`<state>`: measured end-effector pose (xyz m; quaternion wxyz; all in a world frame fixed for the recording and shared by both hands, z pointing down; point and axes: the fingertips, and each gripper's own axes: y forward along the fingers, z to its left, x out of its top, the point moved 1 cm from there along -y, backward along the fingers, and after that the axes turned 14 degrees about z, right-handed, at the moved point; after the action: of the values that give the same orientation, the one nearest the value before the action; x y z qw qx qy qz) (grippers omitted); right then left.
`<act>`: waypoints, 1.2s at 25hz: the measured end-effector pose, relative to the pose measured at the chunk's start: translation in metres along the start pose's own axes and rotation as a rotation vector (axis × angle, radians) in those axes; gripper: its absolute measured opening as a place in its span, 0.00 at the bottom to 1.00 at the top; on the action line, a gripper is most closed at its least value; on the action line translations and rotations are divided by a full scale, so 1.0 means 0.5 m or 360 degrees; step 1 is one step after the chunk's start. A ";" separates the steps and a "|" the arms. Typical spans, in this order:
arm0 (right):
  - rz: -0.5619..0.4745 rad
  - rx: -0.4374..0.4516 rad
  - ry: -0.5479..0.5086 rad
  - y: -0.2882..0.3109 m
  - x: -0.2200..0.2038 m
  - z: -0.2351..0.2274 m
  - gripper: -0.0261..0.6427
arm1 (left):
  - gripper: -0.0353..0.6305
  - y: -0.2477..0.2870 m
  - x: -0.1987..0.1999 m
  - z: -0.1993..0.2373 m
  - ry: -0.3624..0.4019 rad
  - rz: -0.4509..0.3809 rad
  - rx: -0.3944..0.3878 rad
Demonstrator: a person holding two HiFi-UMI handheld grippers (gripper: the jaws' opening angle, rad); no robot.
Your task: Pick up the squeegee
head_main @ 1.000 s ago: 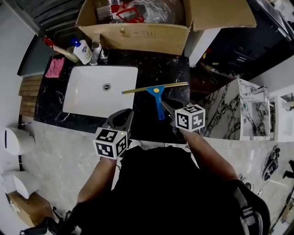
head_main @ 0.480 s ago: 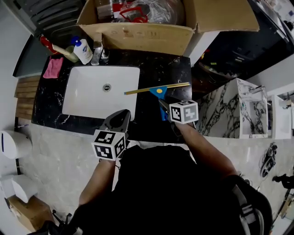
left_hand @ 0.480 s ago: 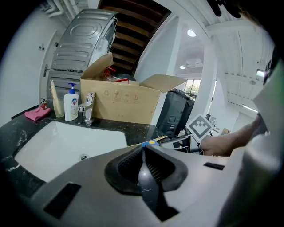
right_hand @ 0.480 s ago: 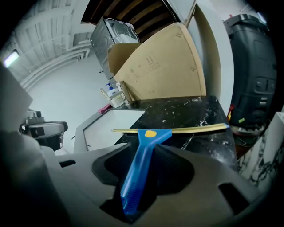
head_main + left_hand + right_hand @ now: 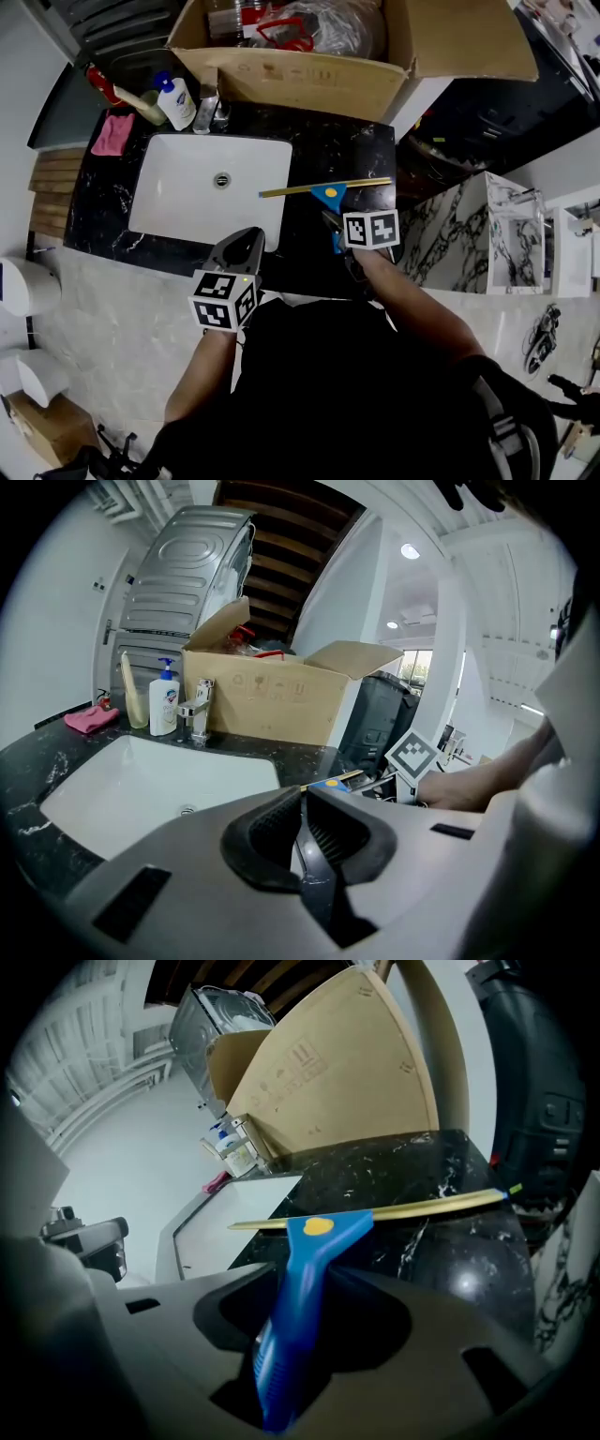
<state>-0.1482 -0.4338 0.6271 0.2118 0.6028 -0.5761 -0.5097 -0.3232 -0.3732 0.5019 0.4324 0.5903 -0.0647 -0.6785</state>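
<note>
The squeegee (image 5: 327,194) lies on the black marble counter (image 5: 352,150), just right of the sink. It has a blue handle (image 5: 298,1288) and a long yellow blade (image 5: 412,1208). My right gripper (image 5: 336,231) is lowered over the near end of the handle. In the right gripper view the handle runs between the spread jaws of that gripper (image 5: 305,1312), with dark gaps on both sides, so the gripper is open. My left gripper (image 5: 248,240) hovers at the counter's front edge by the sink, and in its own view its jaws (image 5: 302,803) are together and hold nothing.
A white sink (image 5: 155,202) is set into the counter. A faucet (image 5: 208,108), a soap bottle (image 5: 175,101) and a pink cloth (image 5: 111,134) stand behind it. A large open cardboard box (image 5: 300,75) fills the back of the counter. The counter ends just right of the squeegee.
My right gripper has come down and forward over the squeegee's handle, and its marker cube now covers most of the handle in the head view. The left gripper has shifted slightly.
</note>
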 end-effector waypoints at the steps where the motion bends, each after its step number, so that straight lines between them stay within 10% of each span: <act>1: 0.0004 0.0000 -0.0003 0.001 0.001 -0.001 0.31 | 0.10 -0.001 0.000 0.002 -0.0005 -0.0004 0.0005; 14: -0.0015 -0.0017 -0.0076 0.004 0.003 0.002 0.30 | 0.10 -0.009 -0.011 -0.005 -0.0007 0.0005 0.0032; 30: -0.0209 0.0412 0.0099 -0.111 0.002 0.015 0.26 | 0.10 0.000 -0.009 -0.117 0.0070 0.0031 0.0033</act>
<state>-0.1283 -0.4184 0.5773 0.1162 0.6770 -0.5896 -0.4249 -0.2733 -0.3454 0.4878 0.4342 0.6089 -0.0679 -0.6604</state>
